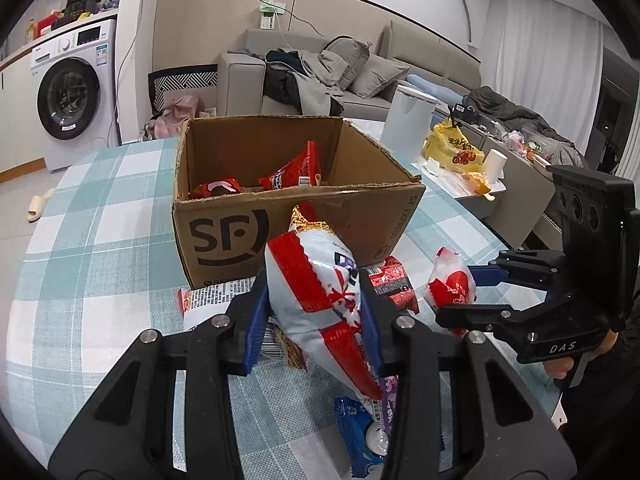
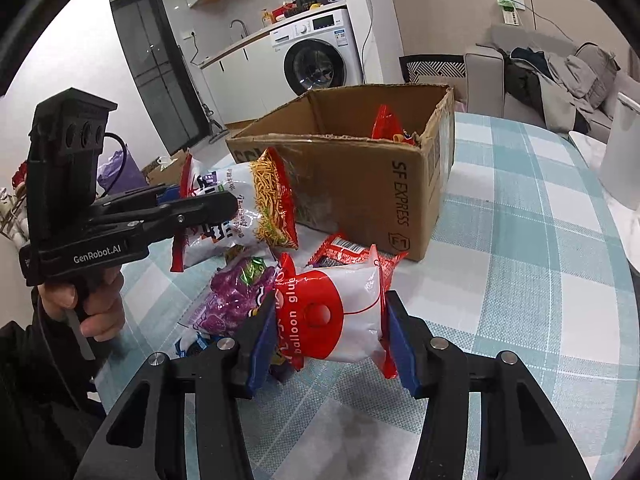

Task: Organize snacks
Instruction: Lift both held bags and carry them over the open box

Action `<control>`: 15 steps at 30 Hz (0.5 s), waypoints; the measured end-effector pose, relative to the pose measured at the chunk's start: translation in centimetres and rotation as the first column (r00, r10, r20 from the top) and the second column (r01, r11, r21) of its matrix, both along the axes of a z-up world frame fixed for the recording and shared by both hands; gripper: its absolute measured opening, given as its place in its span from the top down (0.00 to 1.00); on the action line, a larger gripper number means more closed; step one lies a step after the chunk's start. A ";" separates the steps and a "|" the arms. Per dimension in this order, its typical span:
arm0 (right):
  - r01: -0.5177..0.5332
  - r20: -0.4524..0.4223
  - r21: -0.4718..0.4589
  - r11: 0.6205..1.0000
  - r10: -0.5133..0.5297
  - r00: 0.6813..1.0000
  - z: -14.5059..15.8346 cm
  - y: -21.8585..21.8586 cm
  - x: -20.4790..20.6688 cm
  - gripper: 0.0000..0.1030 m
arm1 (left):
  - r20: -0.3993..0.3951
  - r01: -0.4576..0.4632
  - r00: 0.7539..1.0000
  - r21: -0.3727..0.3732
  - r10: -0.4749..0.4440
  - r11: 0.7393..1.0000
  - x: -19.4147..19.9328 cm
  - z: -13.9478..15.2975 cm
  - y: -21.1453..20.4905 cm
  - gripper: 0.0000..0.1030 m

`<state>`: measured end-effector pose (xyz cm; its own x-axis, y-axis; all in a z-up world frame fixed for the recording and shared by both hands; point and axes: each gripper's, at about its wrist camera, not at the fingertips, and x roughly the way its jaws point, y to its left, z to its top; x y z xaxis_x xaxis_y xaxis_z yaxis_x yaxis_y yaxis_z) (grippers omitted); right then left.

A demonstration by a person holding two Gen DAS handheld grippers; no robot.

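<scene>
- Left gripper (image 1: 316,312) clamped on a white-and-red noodle-snack bag (image 1: 320,300), held off the table just before the cardboard SF Express box (image 1: 280,224).
- Right gripper (image 2: 328,344) pinching a white "balloon glue" packet (image 2: 340,316) by its sides — raised over the checked tablecloth (image 2: 520,280).
- Inside the box — red snack packets (image 1: 292,172).
- Loose on the cloth: purple packet (image 2: 228,304), small red packet (image 2: 340,250).

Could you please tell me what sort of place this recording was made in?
Most likely a lived-in flat, open-plan living room and kitchen: a white front-loading washing machine under a counter with a sink tap, a grey fabric sofa piled with clothes, and a table in a teal checked tablecloth.
</scene>
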<state>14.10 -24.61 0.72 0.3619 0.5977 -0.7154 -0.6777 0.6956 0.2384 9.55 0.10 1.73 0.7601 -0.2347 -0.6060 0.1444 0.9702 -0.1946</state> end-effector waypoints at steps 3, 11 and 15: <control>0.011 0.004 0.014 1.000 -0.011 1.000 0.4 -0.1 0.1 0.50 | 0.009 -0.002 1.000 -0.003 0.002 1.000 -0.2 0.4 0.1 0.64; 0.048 0.010 0.059 0.997 -0.048 0.999 1.1 -0.4 0.2 0.50 | 0.033 -0.020 0.999 -0.015 0.020 1.000 -0.9 1.5 0.6 0.64; 0.070 0.020 0.077 0.995 -0.072 0.997 1.6 -0.3 0.2 0.50 | 0.049 -0.028 0.998 -0.020 0.029 0.999 -1.2 2.1 0.9 0.64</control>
<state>14.28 -24.87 2.31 0.4214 0.6223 -0.6597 -0.6329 0.7228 0.2775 8.39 0.95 3.79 0.7956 -0.2233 -0.5632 0.1264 0.9703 -0.2063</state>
